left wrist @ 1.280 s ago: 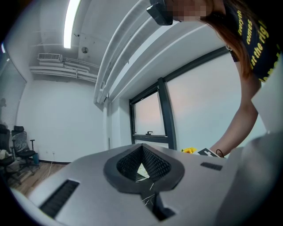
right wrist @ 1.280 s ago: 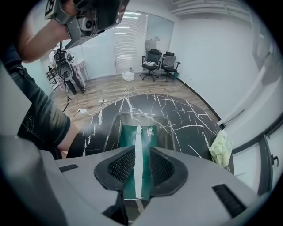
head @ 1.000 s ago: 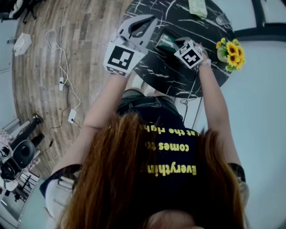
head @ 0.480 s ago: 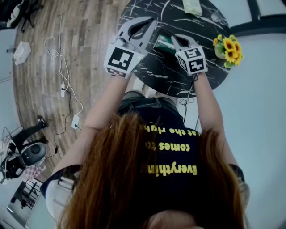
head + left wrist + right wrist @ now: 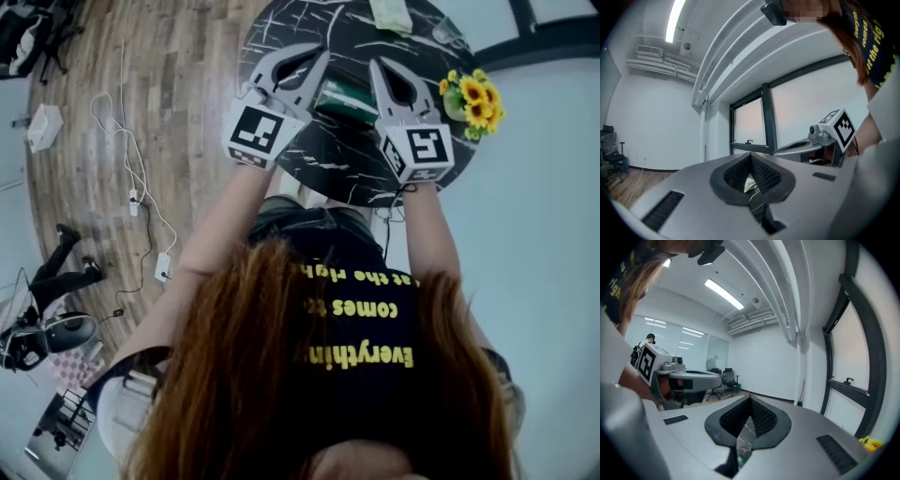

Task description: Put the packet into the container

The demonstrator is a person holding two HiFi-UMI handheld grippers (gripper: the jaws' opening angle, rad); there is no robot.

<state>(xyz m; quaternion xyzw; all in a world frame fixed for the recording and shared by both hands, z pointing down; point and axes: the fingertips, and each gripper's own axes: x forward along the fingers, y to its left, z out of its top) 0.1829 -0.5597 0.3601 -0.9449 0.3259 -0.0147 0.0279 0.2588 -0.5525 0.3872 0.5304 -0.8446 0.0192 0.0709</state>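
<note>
**Both claws shut, packet apart from the container**

A pale green flat packet [image 5: 392, 14] lies at the far rim of the round black marble-patterned counter [image 5: 328, 157], well apart from the dark green rectangular container [image 5: 345, 98]. If it is the task's packet, the job is not yet done. What the container holds is too small to tell.

A flat packet lying flush on the counter may slide away rather than lift. A reach across could also clip the container or the small pot of yellow sunflowers [image 5: 472, 97] near the right side.

The left claw [image 5: 751, 155] and right claw [image 5: 750, 398] flank the container, held above the counter. Each is fully closed, tips meeting, gripping nothing.
</note>
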